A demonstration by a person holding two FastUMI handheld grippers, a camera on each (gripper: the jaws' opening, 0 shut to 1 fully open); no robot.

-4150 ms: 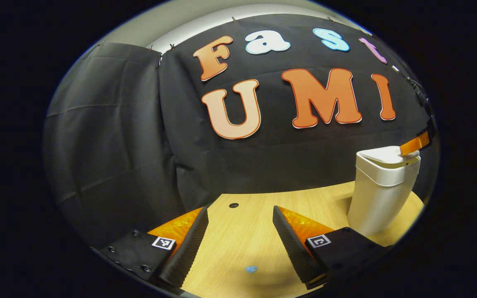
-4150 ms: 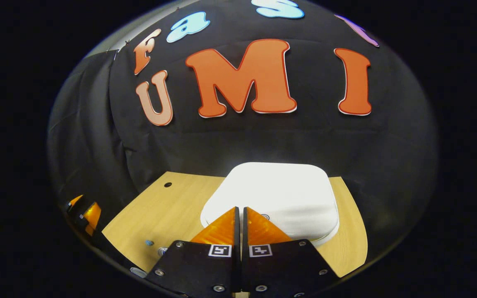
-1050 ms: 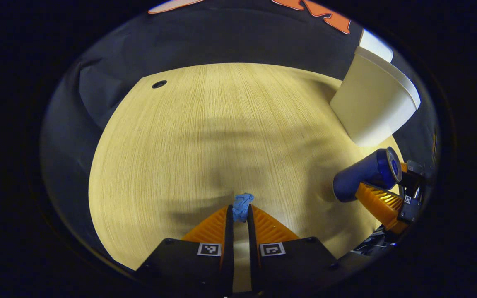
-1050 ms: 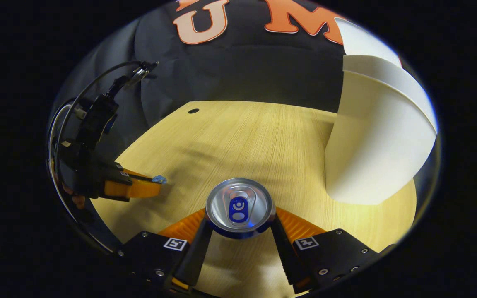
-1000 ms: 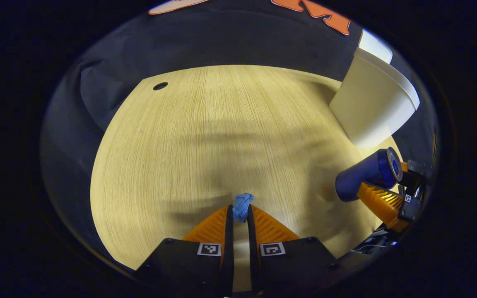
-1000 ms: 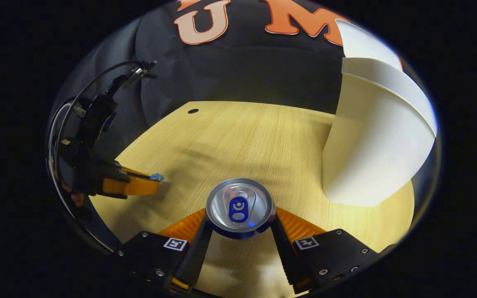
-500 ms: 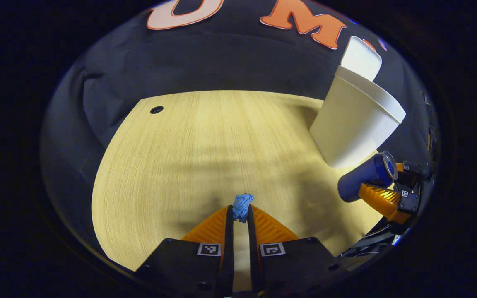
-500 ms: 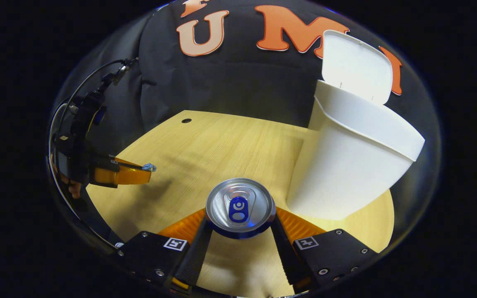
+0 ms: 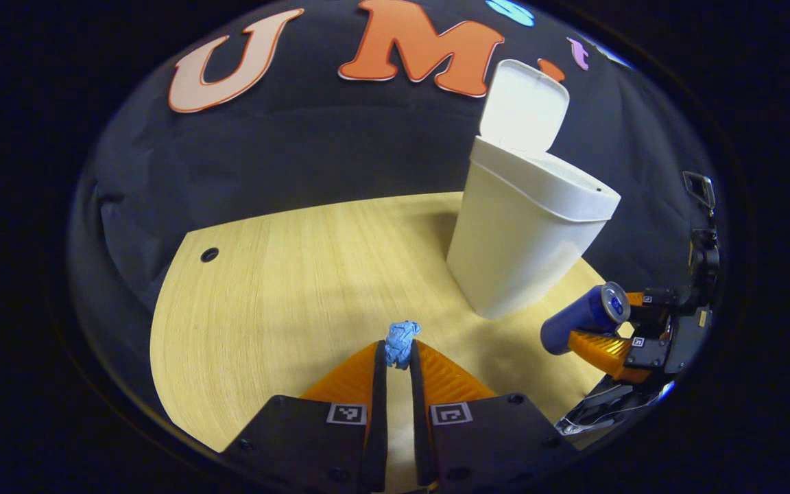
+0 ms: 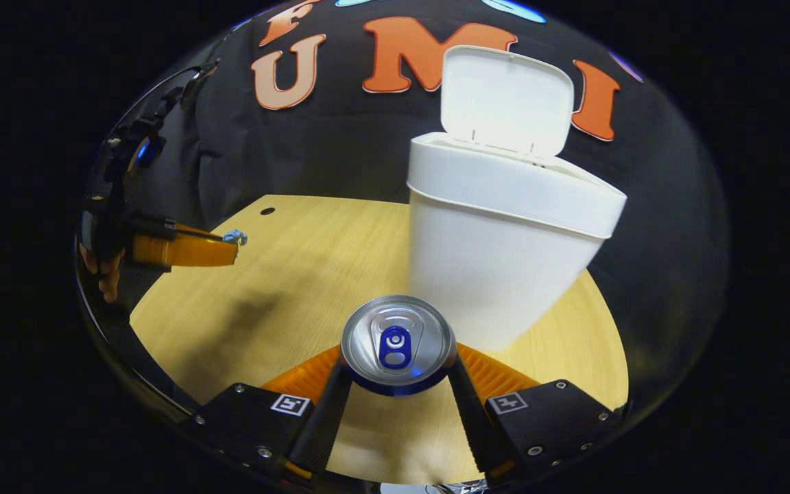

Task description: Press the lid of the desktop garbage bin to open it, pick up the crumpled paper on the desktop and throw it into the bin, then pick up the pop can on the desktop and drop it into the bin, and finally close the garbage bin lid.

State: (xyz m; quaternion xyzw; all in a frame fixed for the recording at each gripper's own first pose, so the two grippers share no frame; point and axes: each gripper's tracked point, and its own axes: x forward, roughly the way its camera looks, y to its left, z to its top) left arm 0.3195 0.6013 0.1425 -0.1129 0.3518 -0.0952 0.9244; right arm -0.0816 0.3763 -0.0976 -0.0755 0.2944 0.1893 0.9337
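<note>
The white desktop bin [image 9: 522, 243] [image 10: 498, 254] stands at the back right of the wooden table with its lid [image 9: 522, 106] [image 10: 505, 99] flipped up. My left gripper [image 9: 398, 353] is shut on a small blue crumpled paper [image 9: 400, 342], held above the table; from the right gripper view it sits at the far left [image 10: 234, 241] with the paper [image 10: 235, 236] at its tips. My right gripper [image 10: 398, 370] is shut on a blue pop can [image 10: 396, 343], top facing the camera. The left gripper view has that can [image 9: 583, 317] low beside the bin.
The light wooden table [image 9: 285, 288] [image 10: 299, 274] has a small round hole [image 9: 209, 254] [image 10: 267, 210] near its back left corner. Black cloth walls close in behind and to the left. A hand [image 10: 108, 278] holds the left gripper.
Both grippers have lifted with their loads and tilted up, so the bin with its raised lid now sits nearer the middle of both views. About four seconds ago the lid was down and the right gripper pressed it.
</note>
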